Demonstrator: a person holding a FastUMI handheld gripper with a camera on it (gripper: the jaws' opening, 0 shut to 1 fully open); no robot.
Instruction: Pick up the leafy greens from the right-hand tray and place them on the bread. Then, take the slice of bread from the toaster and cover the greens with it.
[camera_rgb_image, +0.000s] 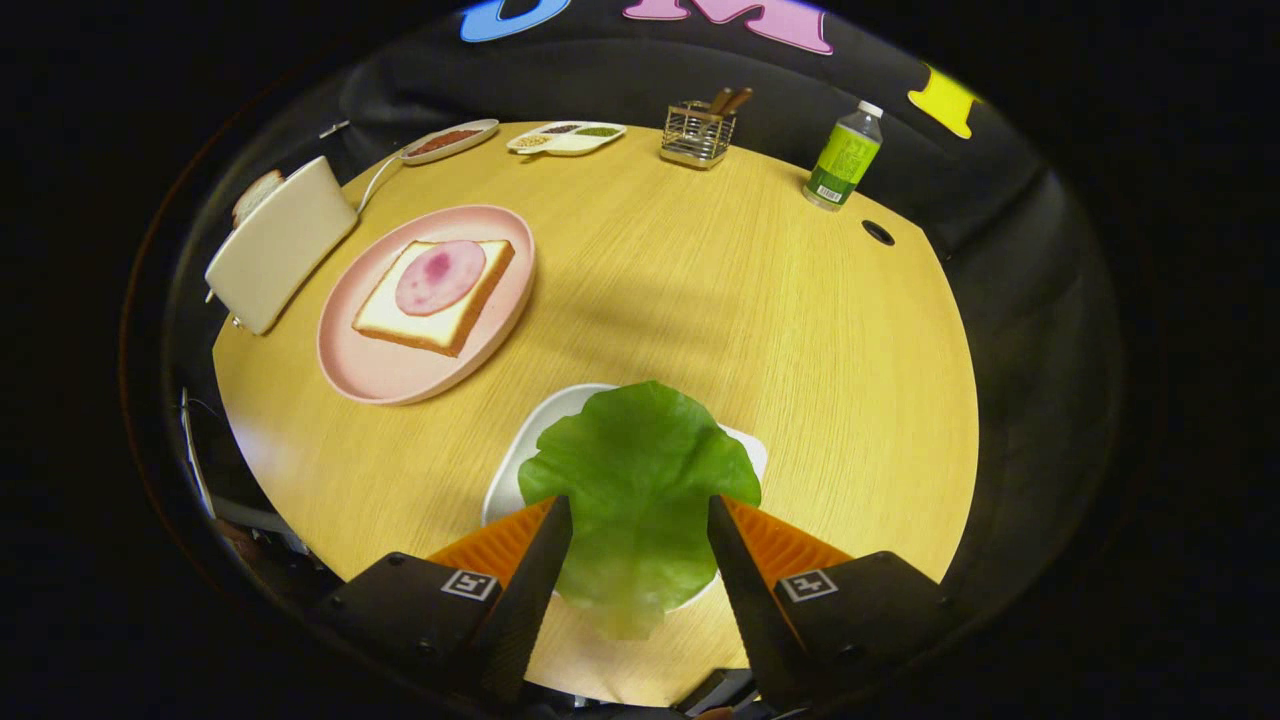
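Jaws spread, one finger either side of the leafy greens (640, 480), gripper (640, 515) not clearly pinching. Greens over the white tray (520, 450). Beyond, left: bread (435, 298) with a ham slice (440, 277) on pink plate (370, 375); toaster (280, 245) holding another bread slice (257, 193).

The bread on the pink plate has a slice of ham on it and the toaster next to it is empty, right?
Not quite. The gripper view shows the bread on the pink plate with the ham, but the toaster holds a bread slice, not empty. The tool sits open around the lettuce leaf.
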